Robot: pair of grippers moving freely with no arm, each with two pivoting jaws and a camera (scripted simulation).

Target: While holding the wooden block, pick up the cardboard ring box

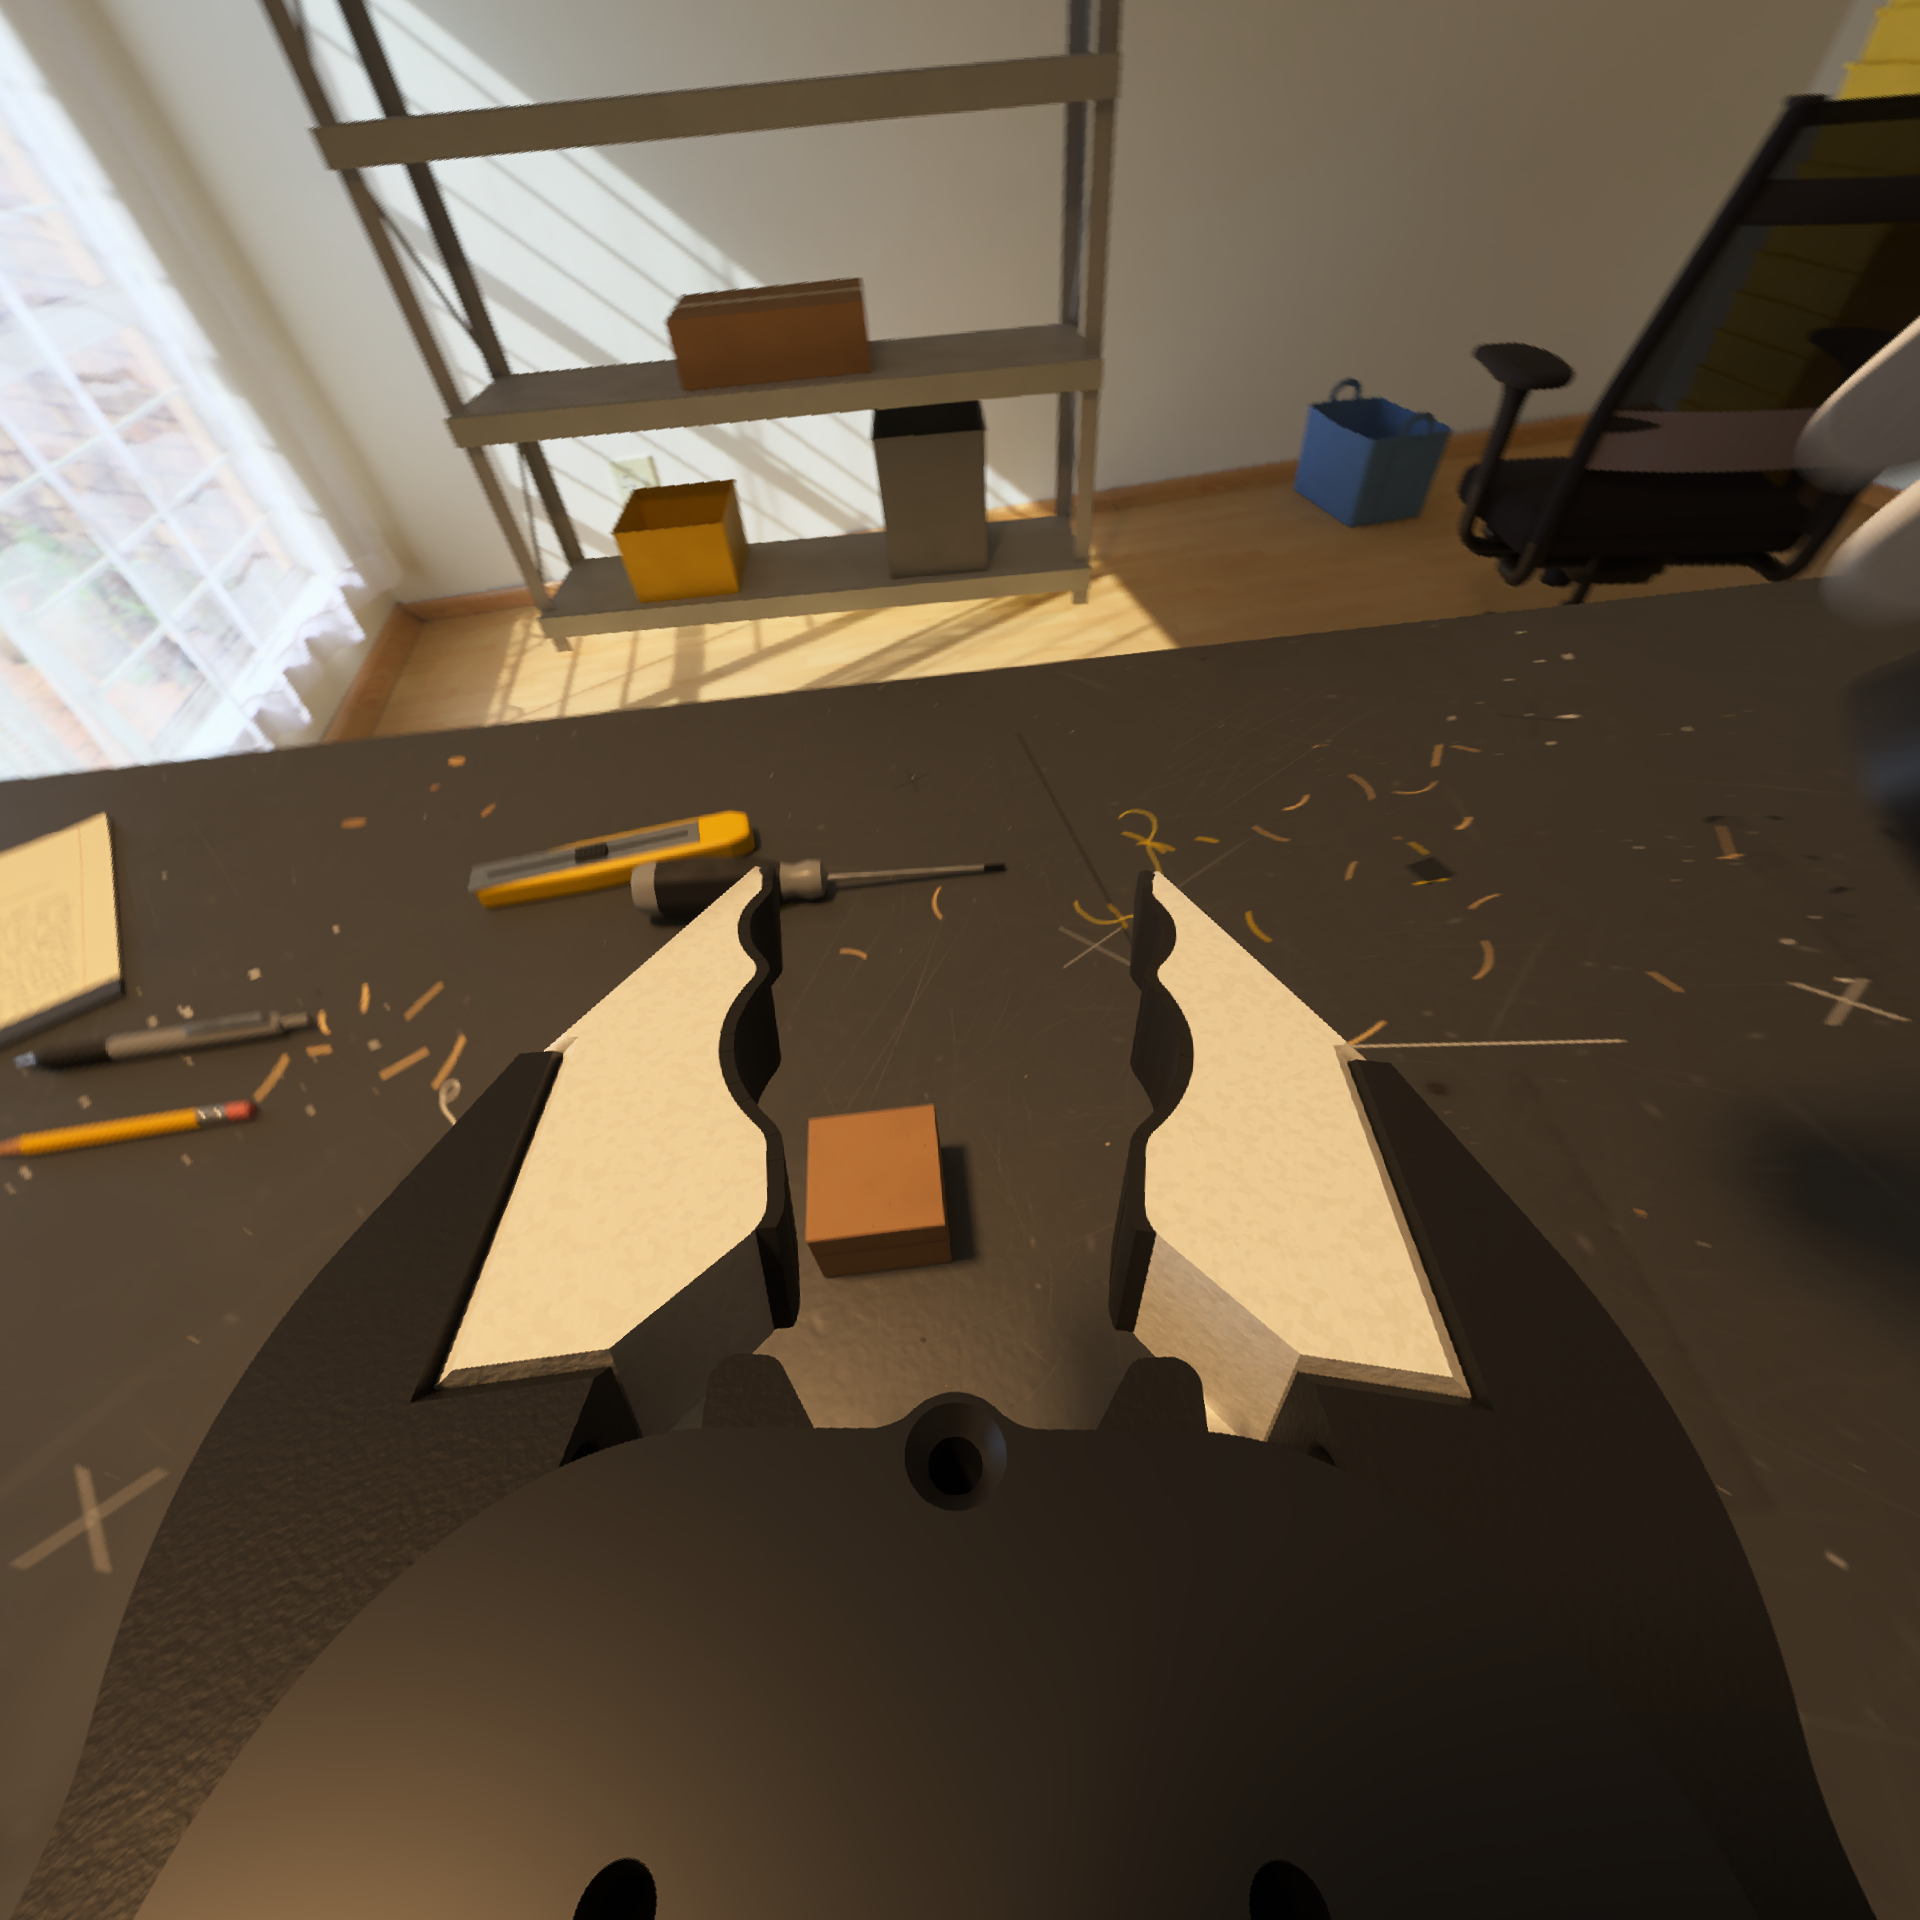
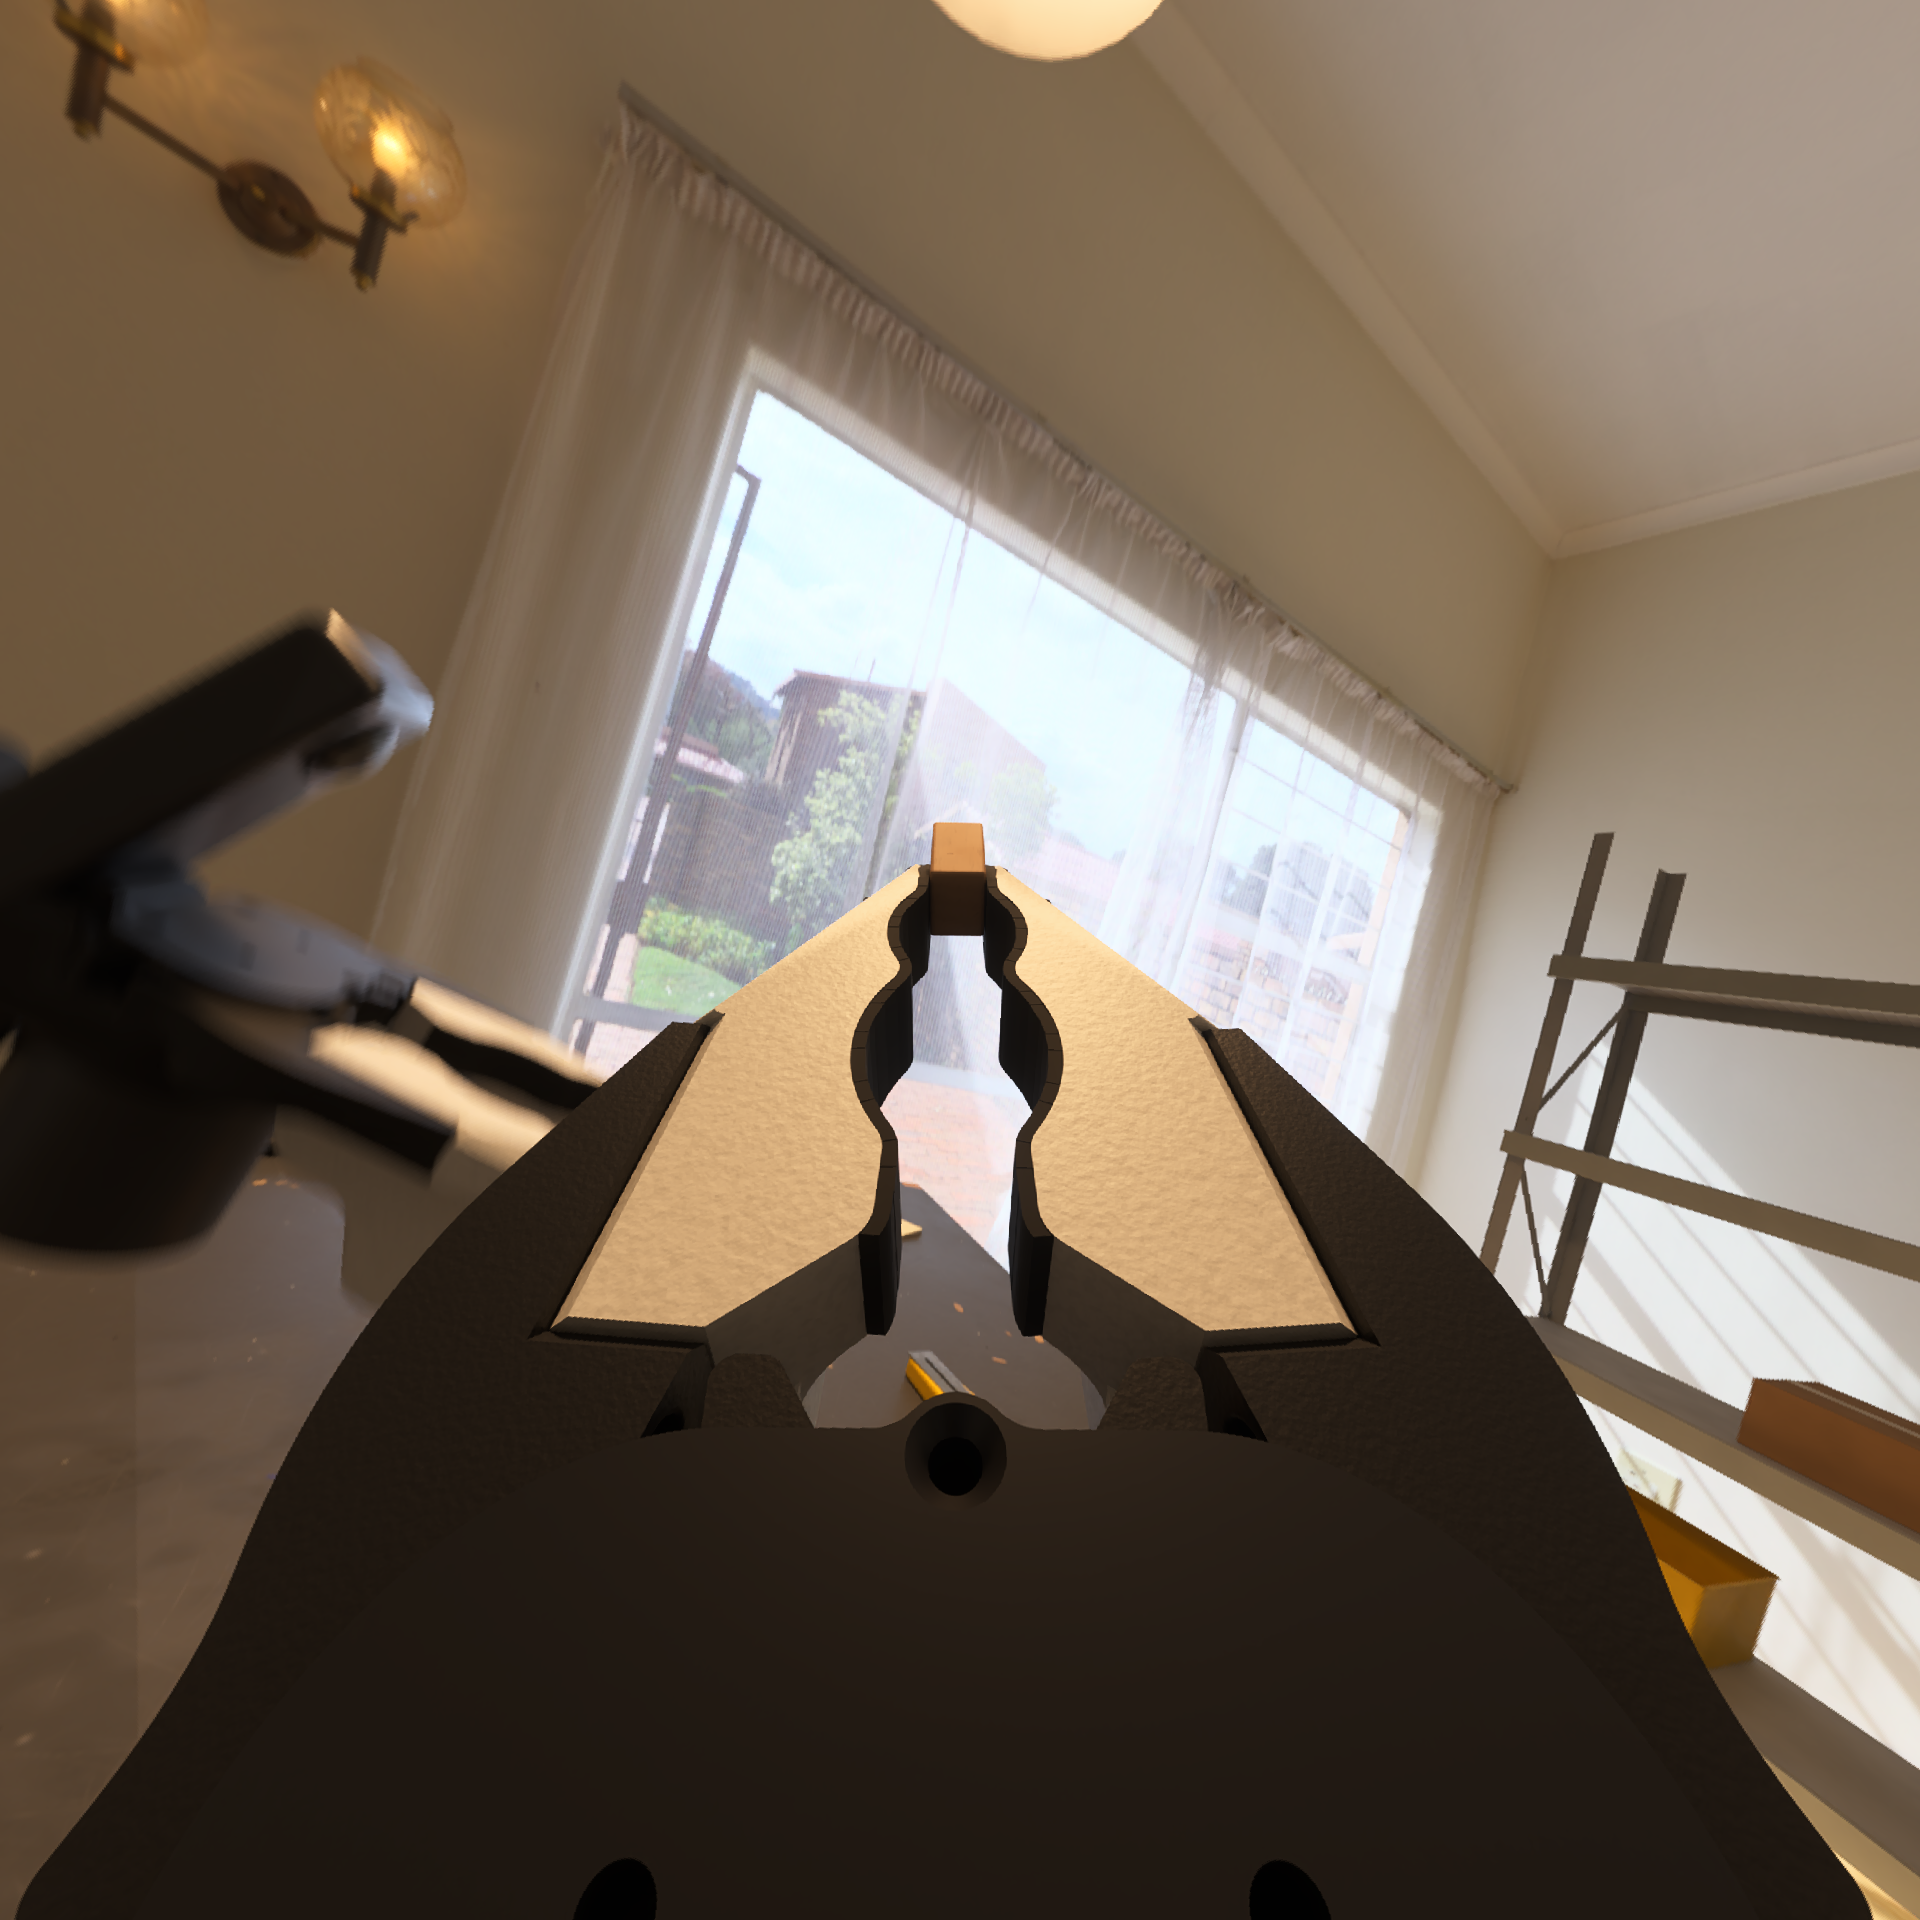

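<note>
The cardboard ring box (image 1: 878,1187) is small and brown and lies on the dark worktable (image 1: 1351,1247). My left gripper (image 1: 956,883) is open above it, and the box sits between the two fingers, nearer the left one, touching neither. My right gripper (image 2: 957,881) is shut on a small wooden block (image 2: 957,873), held at the fingertips and raised, pointing toward the window. The left gripper also shows blurred at the left of the right wrist view (image 2: 208,914).
A yellow utility knife (image 1: 613,857), a screwdriver (image 1: 810,883), a pen (image 1: 156,1039), a pencil (image 1: 125,1127) and a notebook (image 1: 52,925) lie on the table's left part. Wood shavings are scattered about. A metal shelf (image 1: 769,395), a blue bag (image 1: 1366,457) and an office chair (image 1: 1662,457) stand beyond.
</note>
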